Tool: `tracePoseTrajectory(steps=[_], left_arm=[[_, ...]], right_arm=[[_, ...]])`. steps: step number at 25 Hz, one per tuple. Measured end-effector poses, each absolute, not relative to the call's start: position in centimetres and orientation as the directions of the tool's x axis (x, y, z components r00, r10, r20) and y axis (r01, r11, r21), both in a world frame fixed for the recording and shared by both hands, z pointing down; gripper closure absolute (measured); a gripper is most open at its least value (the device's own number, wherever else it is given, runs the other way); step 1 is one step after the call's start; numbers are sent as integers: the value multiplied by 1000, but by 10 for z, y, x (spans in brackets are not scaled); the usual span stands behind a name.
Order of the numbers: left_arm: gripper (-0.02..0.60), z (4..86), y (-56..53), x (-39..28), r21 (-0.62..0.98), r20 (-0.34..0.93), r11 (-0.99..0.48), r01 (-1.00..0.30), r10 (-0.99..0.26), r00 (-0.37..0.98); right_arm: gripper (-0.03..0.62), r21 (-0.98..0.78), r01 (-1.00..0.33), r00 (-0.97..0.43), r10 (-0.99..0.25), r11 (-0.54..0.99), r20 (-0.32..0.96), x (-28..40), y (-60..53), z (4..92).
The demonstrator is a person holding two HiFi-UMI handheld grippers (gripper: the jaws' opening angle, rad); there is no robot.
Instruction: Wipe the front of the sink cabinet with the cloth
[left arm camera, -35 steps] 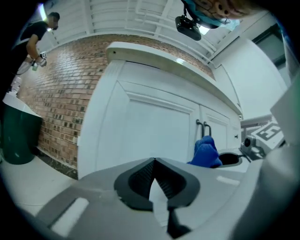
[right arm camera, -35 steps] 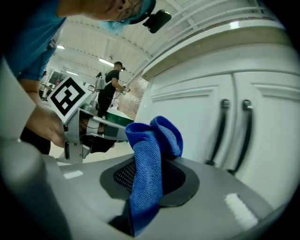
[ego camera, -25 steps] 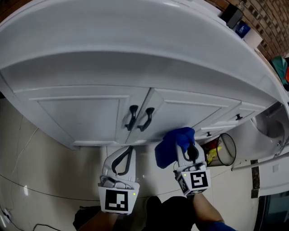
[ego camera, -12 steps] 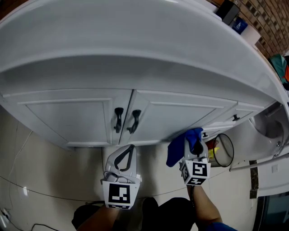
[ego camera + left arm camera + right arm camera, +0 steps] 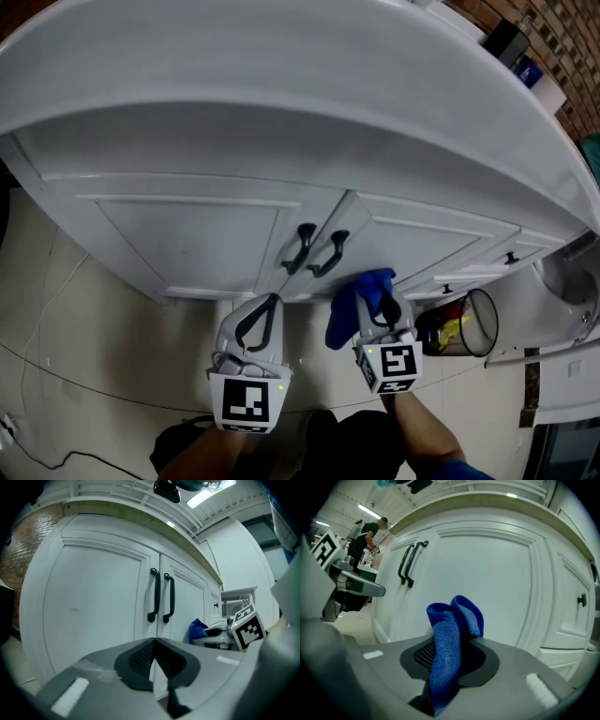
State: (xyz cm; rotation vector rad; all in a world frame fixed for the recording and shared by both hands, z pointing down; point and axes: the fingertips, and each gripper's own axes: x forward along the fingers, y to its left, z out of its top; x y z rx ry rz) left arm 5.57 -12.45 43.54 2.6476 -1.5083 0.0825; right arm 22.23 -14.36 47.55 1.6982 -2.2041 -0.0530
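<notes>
Left gripper: the grey two-jaw left gripper [image 5: 261, 323] has its pads pressed together on nothing, low before the doors.
Right gripper: the right gripper [image 5: 382, 321] is clamped on the blue microfibre cloth [image 5: 450, 639].
Cloth: bunched past the jaw tips, facing the right door of the white panelled sink cabinet [image 5: 187, 234], right of the paired black handles [image 5: 314, 251].
Hard to tell: whether the cloth touches the door.
Hidden: the white counter edge [image 5: 281, 94] overhangs the door tops.
</notes>
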Motion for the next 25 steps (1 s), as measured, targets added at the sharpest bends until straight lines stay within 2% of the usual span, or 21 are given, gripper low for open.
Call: tracePoseTrajectory(steps=[8, 14, 20, 25], left_arm=[[575, 435, -131, -10, 47, 117, -409, -911, -904, 412], [575, 431, -124, -65, 31, 131, -328, -944, -935, 329], [575, 416, -114, -104, 51, 104, -273, -961, -955, 277], [575, 409, -103, -135, 57, 99, -237, -970, -965, 242]], right_arm=[[490, 236, -870, -381, -895, 432, 233, 132, -144, 469], [490, 191, -888, -381, -902, 418, 205, 112, -141, 463], [491, 260, -784, -550, -825, 563, 129, 37, -133, 444], [491, 298, -717, -628, -769, 630, 115, -20, -137, 439]])
